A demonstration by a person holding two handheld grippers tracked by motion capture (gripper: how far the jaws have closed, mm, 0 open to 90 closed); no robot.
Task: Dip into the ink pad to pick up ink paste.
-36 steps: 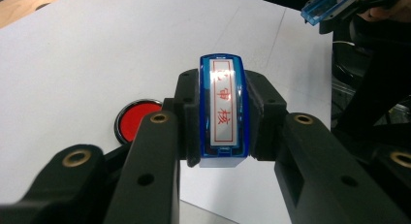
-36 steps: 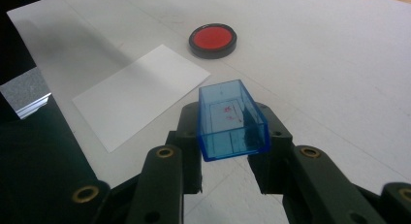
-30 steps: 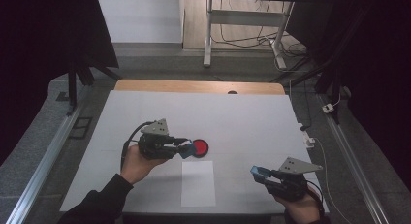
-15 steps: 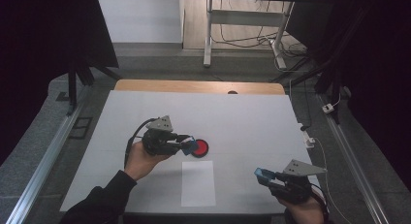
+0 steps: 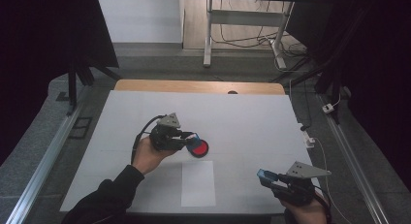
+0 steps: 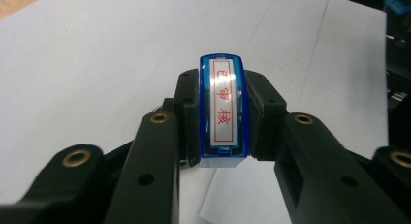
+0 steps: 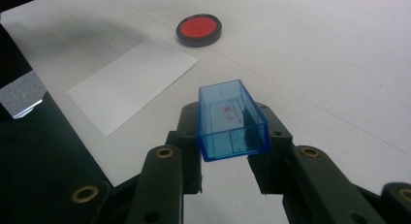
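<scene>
White table [image 5: 252, 117] w/ wooden strip along its far edge. White paper sheet [image 5: 198, 183] lies flat near the front edge, approx at the 6 o'clock side of table centre. Red ink pad [image 5: 199, 148] in black round case sits just past the sheet's far edge, at 12 o'clock from it. Left gripper [image 5: 190, 139] is over the pad's 9 o'clock side, jaws pinching a blue rectangular stamp [image 6: 223, 112]; its face w/ red characters is turned toward the gripper cam. Right gripper [image 5: 266, 176] is at 3 o'clock from the sheet, well apart from pad, jaws clamped on a clear blue stamp cap [image 7: 231, 119], open side facing away.
</scene>
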